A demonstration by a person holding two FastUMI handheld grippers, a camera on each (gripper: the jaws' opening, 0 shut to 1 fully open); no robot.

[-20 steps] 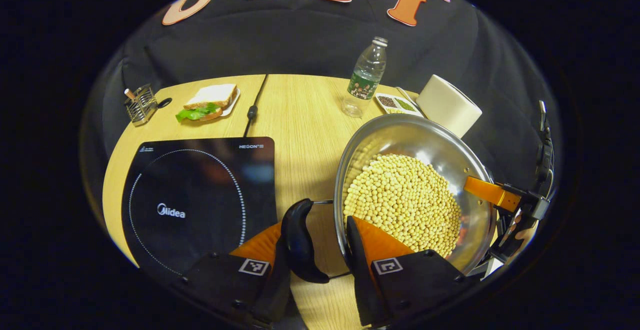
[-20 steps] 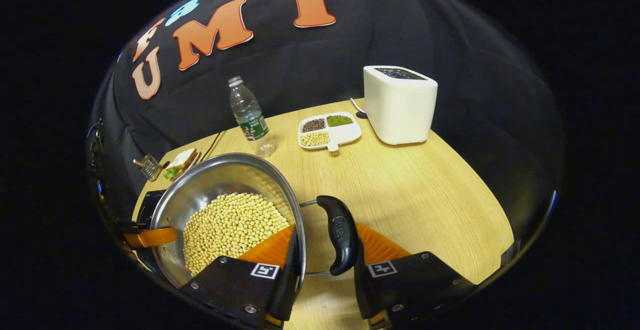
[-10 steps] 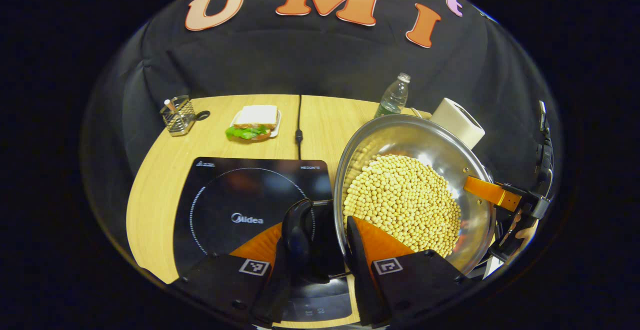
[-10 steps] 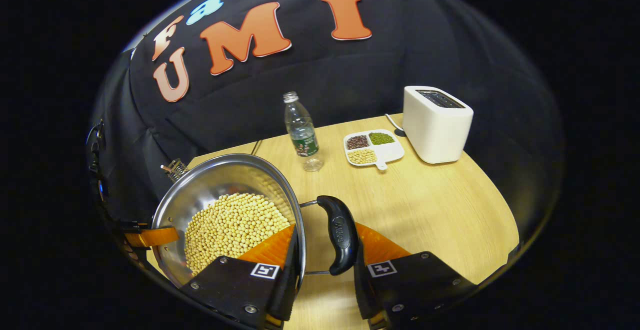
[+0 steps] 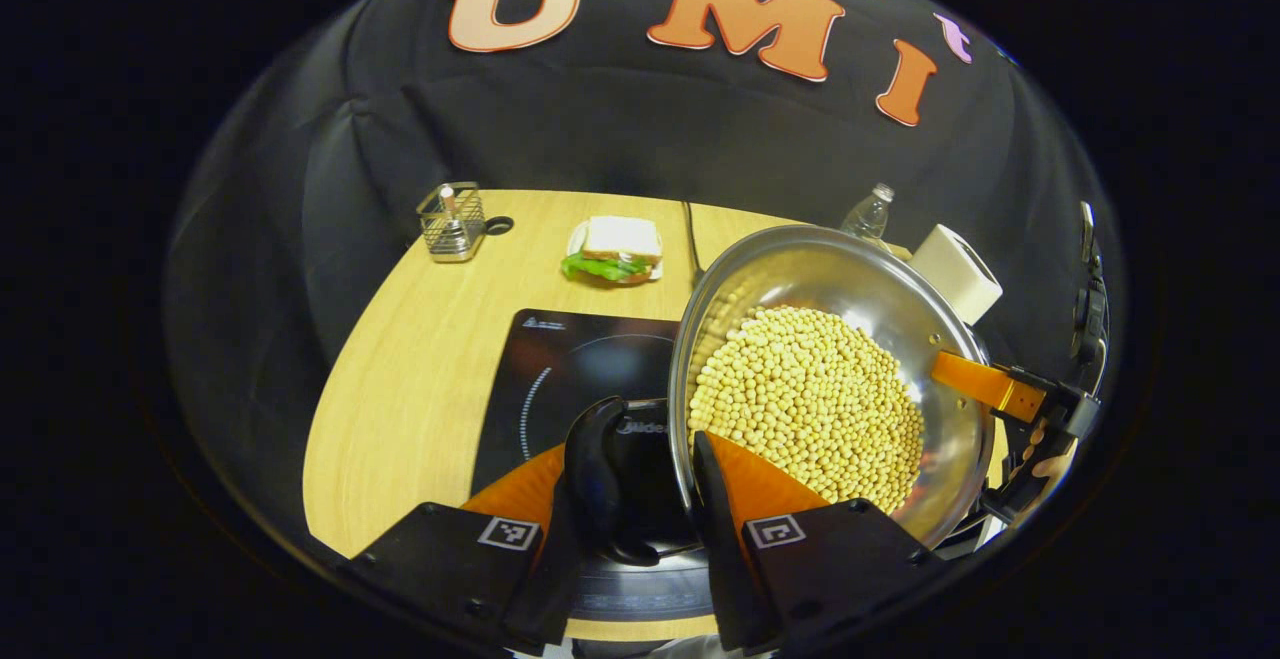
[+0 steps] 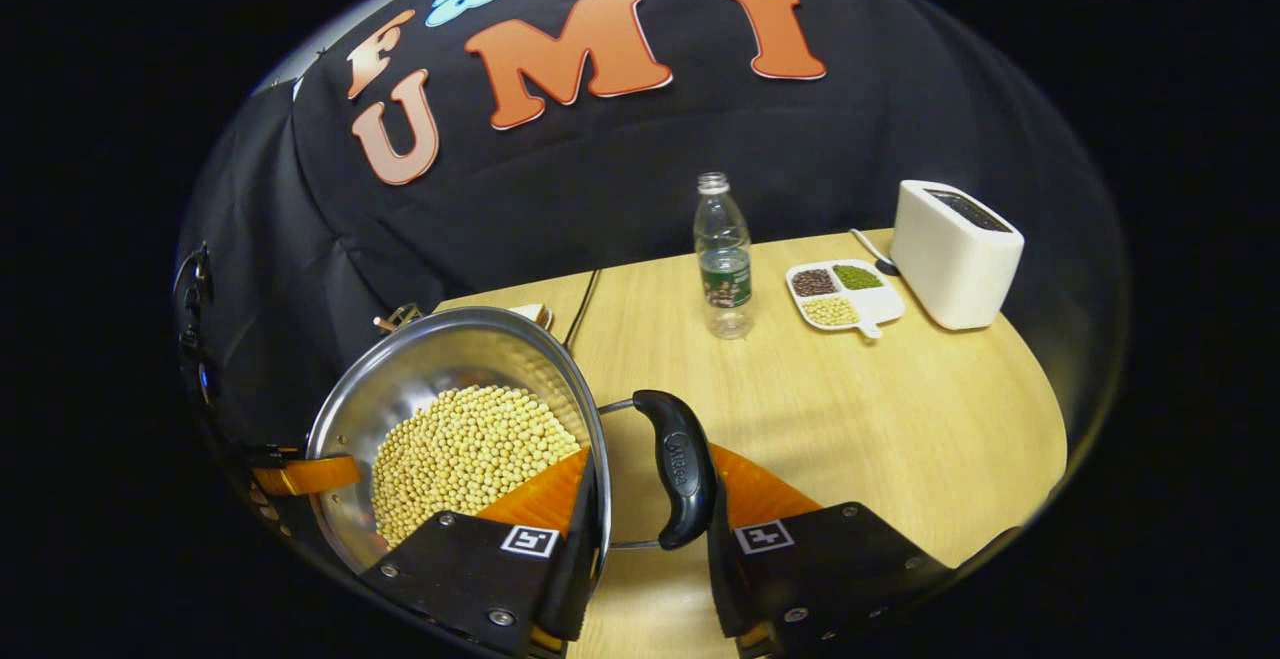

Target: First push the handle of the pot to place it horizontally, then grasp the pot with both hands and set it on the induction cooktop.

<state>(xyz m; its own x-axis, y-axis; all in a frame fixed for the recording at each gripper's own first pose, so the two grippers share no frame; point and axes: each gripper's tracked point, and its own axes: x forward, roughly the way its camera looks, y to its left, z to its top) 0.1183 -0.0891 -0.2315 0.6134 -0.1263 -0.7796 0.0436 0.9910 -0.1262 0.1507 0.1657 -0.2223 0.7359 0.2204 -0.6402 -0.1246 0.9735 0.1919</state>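
My left gripper (image 5: pixel 640 499) clamps the round steel pot's (image 5: pixel 880 299) black curved handle (image 5: pixel 600 479). Below it, the left gripper view shows the flat black glass induction cooktop (image 5: pixel 560 369). In the right gripper view, my right gripper (image 6: pixel 648 529) clamps the opposite glossy handle (image 6: pixel 680 469) over grained wooden table (image 6: pixel 880 419). Smooth pale soybeans (image 6: pixel 470 449) fill the raised pot.

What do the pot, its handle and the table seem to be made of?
Pot: polished steel, probably; its wall mirrors the beans.
Handle: glossy black plastic, it seems; moulded shape.
Table: pale wood or laminate; grain lines, matte.
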